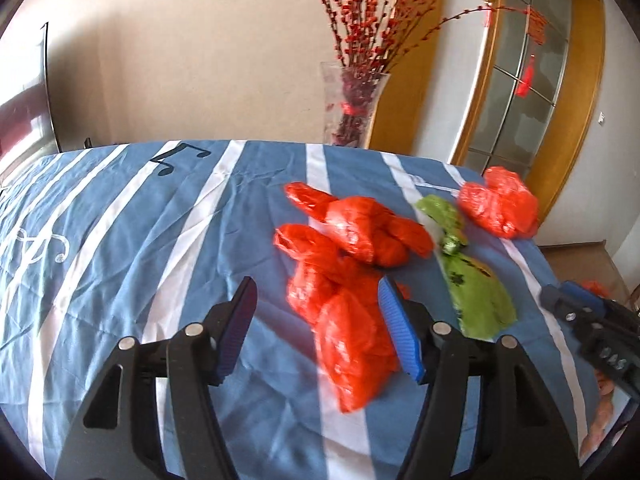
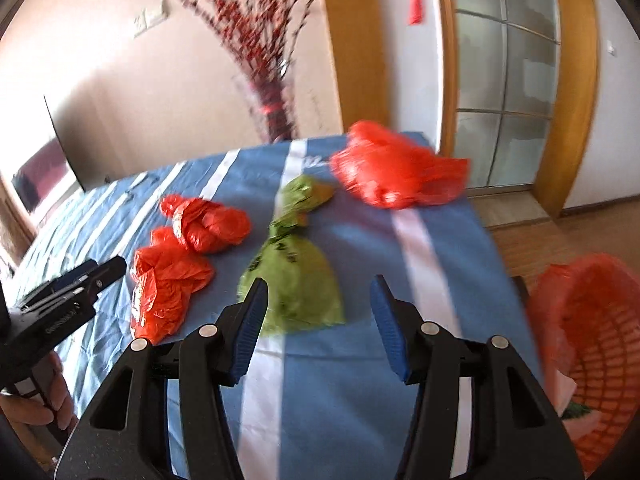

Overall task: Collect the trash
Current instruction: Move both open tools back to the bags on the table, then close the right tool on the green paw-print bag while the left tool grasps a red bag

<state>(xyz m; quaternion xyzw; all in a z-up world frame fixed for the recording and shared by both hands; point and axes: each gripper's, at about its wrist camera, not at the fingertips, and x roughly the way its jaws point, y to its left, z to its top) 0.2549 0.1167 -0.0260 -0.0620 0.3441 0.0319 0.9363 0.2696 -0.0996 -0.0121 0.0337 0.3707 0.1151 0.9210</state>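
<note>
On the striped blue cloth (image 2: pixel 360 240) the green bag (image 2: pixel 294 280) lies just ahead of the right gripper (image 2: pixel 318 322), whose jaws gape empty; left of the green bag lie crumpled red bags (image 1: pixel 344 280), before the left gripper (image 1: pixel 320 328), likewise unclenched; another red bag (image 2: pixel 400 168) sits beyond; a red basket (image 2: pixel 596 344) stands right of it.

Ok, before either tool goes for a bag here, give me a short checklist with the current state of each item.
1. Left tool open and empty: ok, nothing between its pads.
2. Right tool open and empty: ok.
3. Near red bag ahead of the left tool: ok, though it lies toward that tool's right pad, not centred.
4. Green bag ahead of the right tool: ok, lying flat on the striped cloth.
5. Orange basket ready to receive: ok, lined in red plastic, beside the table's edge.
6. Far red bag secure on the table: cannot tell, it sits near the far corner and is blurred.
</note>
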